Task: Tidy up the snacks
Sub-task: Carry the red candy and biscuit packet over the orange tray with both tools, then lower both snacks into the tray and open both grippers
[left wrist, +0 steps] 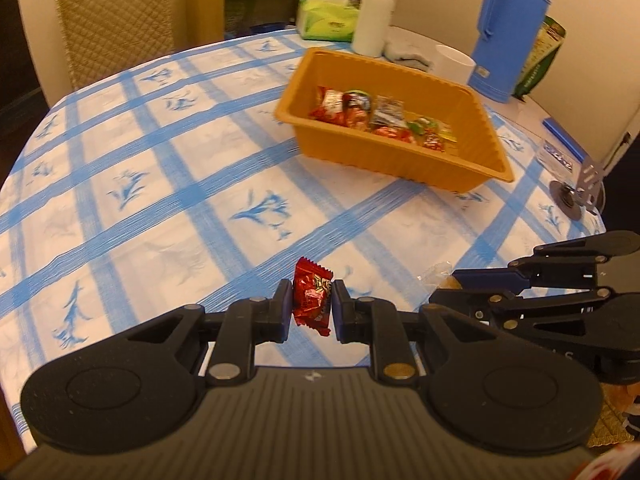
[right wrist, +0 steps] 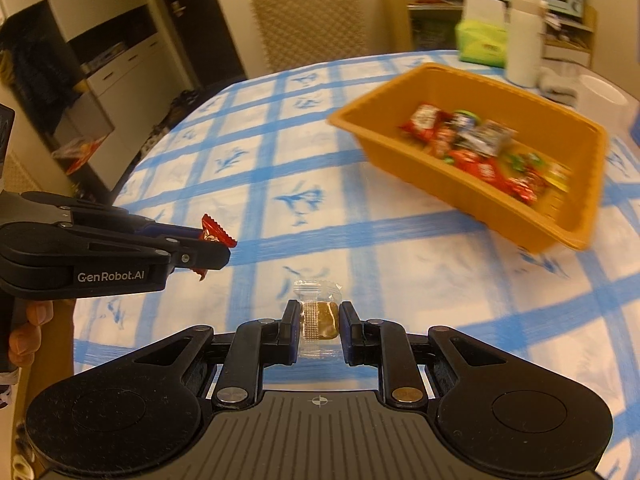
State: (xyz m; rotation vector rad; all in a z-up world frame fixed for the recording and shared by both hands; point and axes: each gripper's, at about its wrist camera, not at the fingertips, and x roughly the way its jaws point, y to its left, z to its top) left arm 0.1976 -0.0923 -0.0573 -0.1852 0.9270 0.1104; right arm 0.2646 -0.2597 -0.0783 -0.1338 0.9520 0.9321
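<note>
Visibly marked "GenRobot.AI", the left hand-held gripper clamps a red snack; the right hand-held gripper clamps a clear-wrapped snack.

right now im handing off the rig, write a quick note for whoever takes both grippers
Left gripper: shut on the red snack packet, lifted off the table.
Right gripper: shut on the clear-wrapped brown snack, low over the checked tablecloth.
Orange tray: further back on the table, already holding a pile of wrapped snacks.
Left to do: carry both held snacks to the tray and release them.
</note>
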